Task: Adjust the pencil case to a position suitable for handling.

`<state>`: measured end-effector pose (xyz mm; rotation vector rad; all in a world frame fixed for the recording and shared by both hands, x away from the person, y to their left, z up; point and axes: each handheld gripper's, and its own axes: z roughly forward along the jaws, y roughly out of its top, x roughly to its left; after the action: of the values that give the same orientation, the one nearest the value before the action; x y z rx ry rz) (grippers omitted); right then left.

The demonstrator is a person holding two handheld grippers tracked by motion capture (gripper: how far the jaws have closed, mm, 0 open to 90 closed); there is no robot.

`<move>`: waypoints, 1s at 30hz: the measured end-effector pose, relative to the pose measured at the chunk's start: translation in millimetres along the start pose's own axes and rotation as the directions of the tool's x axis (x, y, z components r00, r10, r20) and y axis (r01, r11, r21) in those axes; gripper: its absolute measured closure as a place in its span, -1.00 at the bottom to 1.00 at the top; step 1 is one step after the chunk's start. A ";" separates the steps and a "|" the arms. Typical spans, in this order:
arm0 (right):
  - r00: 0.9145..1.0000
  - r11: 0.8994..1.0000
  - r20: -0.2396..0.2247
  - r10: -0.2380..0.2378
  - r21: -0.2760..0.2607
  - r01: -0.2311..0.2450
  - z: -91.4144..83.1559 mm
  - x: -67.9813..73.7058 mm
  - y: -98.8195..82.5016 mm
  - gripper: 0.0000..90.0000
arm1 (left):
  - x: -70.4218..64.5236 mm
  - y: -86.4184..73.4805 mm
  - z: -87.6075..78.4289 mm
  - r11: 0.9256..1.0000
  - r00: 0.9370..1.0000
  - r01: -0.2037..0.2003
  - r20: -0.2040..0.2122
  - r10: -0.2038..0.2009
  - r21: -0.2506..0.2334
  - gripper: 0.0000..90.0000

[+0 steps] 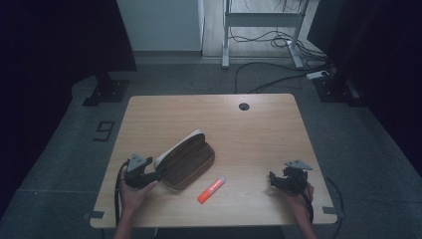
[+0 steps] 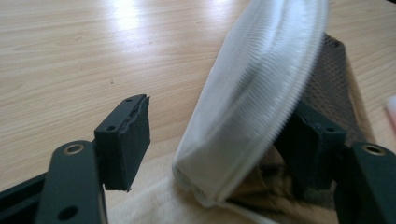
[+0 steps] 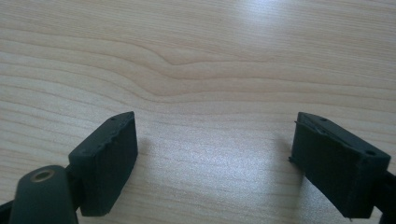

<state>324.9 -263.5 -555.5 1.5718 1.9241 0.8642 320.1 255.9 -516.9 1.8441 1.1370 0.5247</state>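
A brown pencil case [image 1: 191,162] lies open on the wooden table [image 1: 259,134], its white lid [image 1: 178,145] standing up along the left side. My left gripper [image 1: 155,175] is at the case's near-left end. In the left gripper view the white lid [image 2: 252,102] stands between the open jaws of the left gripper [image 2: 222,126], with a clear gap to the left pad [image 2: 133,140]. An orange marker [image 1: 211,189] lies just right of the case. My right gripper [image 1: 277,180] rests near the front right of the table, and in its own view the right gripper [image 3: 212,140] is open over bare wood.
A round cable hole [image 1: 244,106] sits near the table's far edge. Beyond the table are a desk frame [image 1: 261,30] and loose cables [image 1: 268,74] on the floor. Dark curtains hang at both sides.
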 end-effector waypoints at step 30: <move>1.000 1.000 -0.001 0.000 0.000 0.000 0.0 0.1 0.0 -0.69 | -33.9 -12.7 -27.8 1.000 0.999 -0.024 0.030 0.023 0.012 -0.29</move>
<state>324.9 -263.4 -555.5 1.5712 1.9243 0.8650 277.2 241.8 -510.0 1.8717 1.1023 0.5035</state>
